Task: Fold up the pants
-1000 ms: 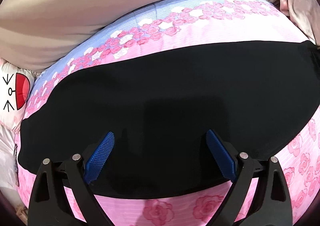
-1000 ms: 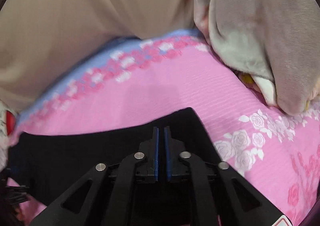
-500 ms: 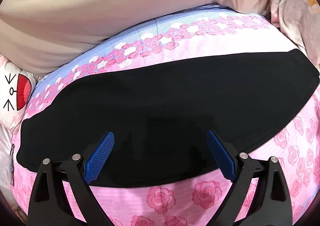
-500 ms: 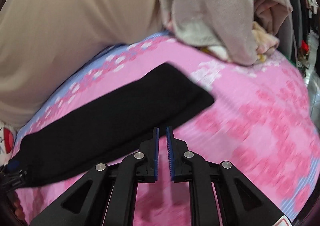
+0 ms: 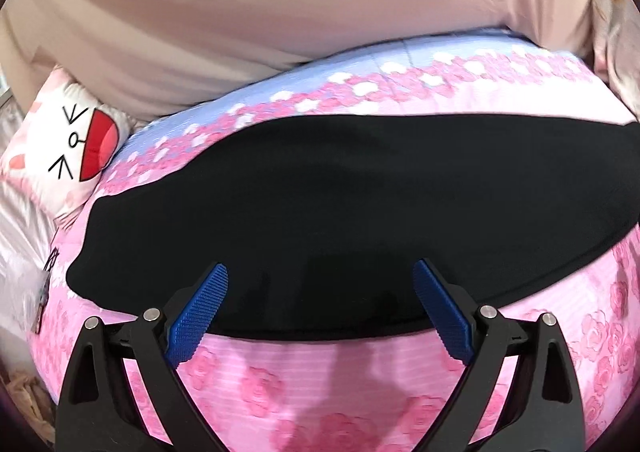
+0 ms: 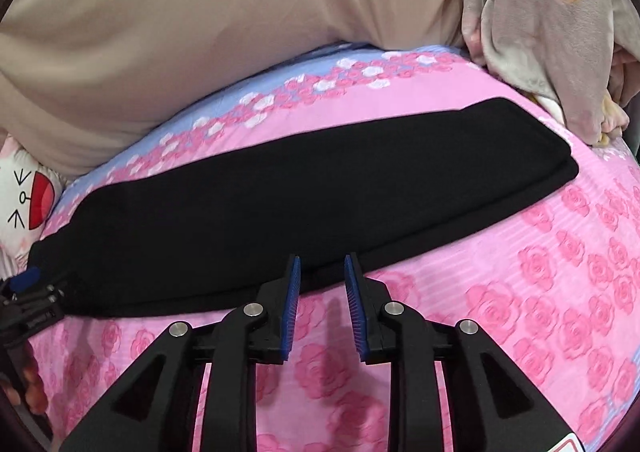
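Surface: I see a pink rose-print bedsheet [image 6: 560,292] with a pale blue band along its far edge.
Pants: black pants [image 6: 280,191], folded into one long strip, flat across the sheet.
Left gripper [image 5: 320,284]: jaws wide apart, holding nothing.
Right gripper [image 6: 322,272]: jaws just been opening, nothing between them.
Room: beige curtain [image 5: 240,11] behind; cartoon-face pillow [image 5: 68,147] at left; grey blanket [image 6: 552,31] at right.

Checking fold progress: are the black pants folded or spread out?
Folded: the black pants lie as one long narrow strip, with stacked layer edges showing at the right end.
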`<state>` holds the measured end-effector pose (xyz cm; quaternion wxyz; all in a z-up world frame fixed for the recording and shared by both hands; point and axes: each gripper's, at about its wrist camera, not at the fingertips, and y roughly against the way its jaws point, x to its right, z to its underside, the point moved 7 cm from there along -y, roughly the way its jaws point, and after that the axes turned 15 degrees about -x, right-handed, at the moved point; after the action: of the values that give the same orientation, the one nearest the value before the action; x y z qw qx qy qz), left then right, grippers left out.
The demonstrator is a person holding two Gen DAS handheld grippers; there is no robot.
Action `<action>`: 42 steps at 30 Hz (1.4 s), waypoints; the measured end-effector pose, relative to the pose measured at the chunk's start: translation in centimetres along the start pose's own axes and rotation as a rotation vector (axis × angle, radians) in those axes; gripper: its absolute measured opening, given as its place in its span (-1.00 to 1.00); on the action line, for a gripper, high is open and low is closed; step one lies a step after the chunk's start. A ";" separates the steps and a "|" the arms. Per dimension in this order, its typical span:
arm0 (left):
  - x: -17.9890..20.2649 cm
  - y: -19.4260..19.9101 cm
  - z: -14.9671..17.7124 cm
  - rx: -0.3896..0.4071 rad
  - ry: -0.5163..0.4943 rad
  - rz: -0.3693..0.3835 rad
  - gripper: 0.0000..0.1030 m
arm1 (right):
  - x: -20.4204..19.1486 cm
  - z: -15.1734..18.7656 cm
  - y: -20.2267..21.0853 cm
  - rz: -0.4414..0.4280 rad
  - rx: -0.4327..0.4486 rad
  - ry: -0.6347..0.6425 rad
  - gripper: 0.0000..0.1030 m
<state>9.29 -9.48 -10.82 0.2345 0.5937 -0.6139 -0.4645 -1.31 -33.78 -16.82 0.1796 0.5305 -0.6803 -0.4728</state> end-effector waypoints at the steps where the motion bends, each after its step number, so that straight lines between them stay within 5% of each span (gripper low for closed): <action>1: -0.8 0.0 -0.1 0.005 0.017 -0.003 0.78 | -0.3 0.1 -0.1 0.011 -0.003 0.002 -0.55; 8: -3.3 -0.7 -0.4 0.011 0.068 0.029 0.79 | -0.8 0.4 -1.6 0.040 -0.043 -0.039 -0.54; 25: -3.4 -1.6 -0.2 -0.009 0.058 0.123 0.79 | -0.5 1.2 -1.7 0.077 -0.052 -0.072 -0.17; 42: 1.1 -0.7 -0.5 -0.016 0.013 0.101 0.79 | 7.5 0.8 1.9 0.086 0.042 -0.187 -0.11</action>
<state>9.88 -10.57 -11.45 0.2665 0.5630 -0.6379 -0.4529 -5.78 -40.10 -17.54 0.1241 0.4582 -0.7259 -0.4978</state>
